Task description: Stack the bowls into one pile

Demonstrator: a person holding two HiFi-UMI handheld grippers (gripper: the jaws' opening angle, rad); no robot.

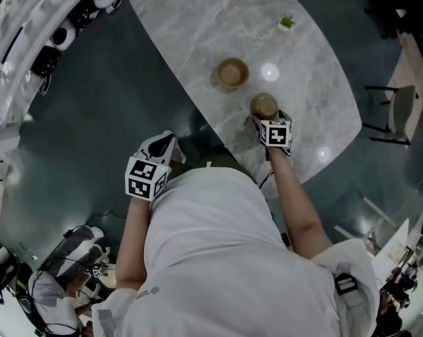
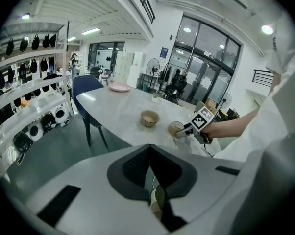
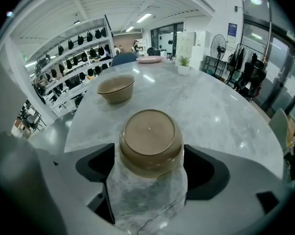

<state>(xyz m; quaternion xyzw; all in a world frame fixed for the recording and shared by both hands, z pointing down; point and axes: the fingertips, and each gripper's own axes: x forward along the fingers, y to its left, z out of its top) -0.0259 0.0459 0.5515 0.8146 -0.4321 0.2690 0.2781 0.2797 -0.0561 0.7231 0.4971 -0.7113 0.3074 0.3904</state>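
Head view: 2 brown bowls stand apart on the grey marble table. The right gripper is at the nearer bowl, and the farther bowl lies to its left. The left gripper hangs off the table's near edge.

Left gripper view: its jaws are pressed together, empty.

Right gripper view: its jaws are spread wide, and the nearer bowl stands on the table between them.

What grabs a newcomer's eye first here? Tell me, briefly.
A tan bowl sits between the jaws of the open right claw, toward the near edge of the grey marble table. A second bowl stands upright just beyond it, apart.
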